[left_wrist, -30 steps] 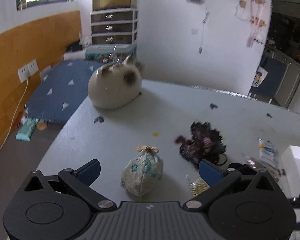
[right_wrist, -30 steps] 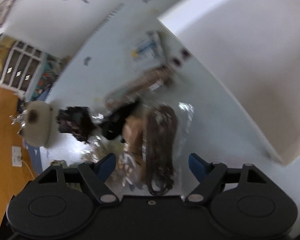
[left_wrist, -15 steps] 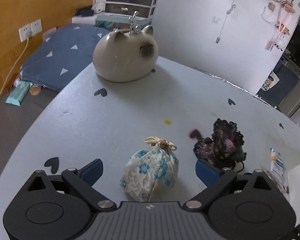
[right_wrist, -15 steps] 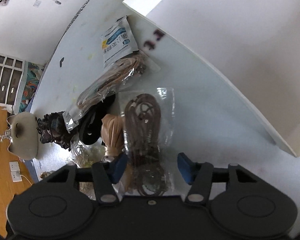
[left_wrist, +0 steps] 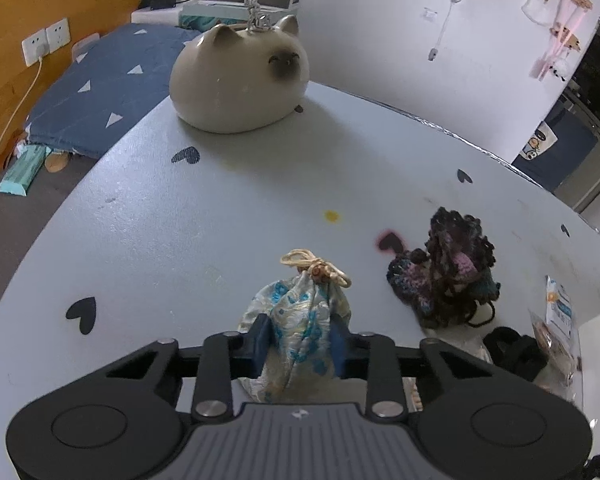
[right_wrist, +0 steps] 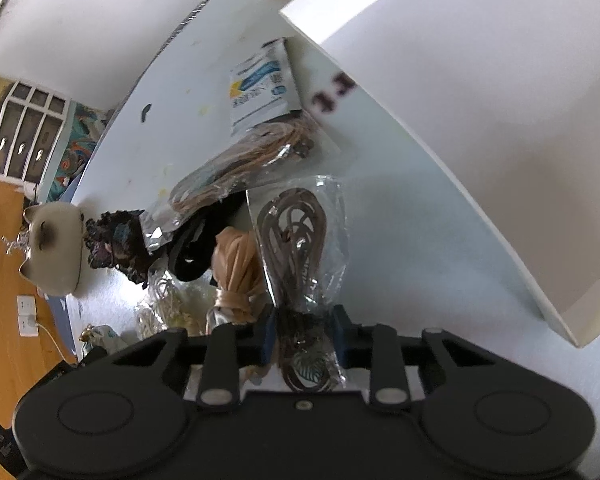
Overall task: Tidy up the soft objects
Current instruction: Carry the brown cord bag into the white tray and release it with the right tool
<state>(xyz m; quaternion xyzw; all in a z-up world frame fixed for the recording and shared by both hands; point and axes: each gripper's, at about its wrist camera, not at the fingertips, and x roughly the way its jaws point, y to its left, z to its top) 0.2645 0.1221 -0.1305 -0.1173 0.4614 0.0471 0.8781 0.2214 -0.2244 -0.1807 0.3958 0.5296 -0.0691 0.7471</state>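
You have both tongs clenched on something; your left tongs (left_wrist: 299,346) grip the flowered drawstring pouch (left_wrist: 300,320), which sits at the near edge of the bench (left_wrist: 180,232), and your right tongs (right_wrist: 303,338) pinch the near end of a clear bag of brown cord (right_wrist: 300,248), which lies just left of the white box (right_wrist: 480,112).

Judging by how things lie, you are early in the sorting; nothing soft shows inside the box, whose visible wall and floor look bare, and most of the pile is untouched; the dark crocheted piece (left_wrist: 448,276) stands right of the pouch, apart from it; the black band (right_wrist: 192,252), the tan cloth bundle (right_wrist: 236,268), a bag of pale cord (right_wrist: 168,304) and a second bag of tan cord (right_wrist: 244,164) are heaped together on the bench; the cat-shaped ornament (left_wrist: 240,80) sits at the far left; where each item is meant to go I cannot tell.

As for writing, a blue and white sachet (right_wrist: 258,88) leans against the box with print too small to read; dark marks on the box wall look like "11" but are blurred; the heart shapes on the bench carry no text.
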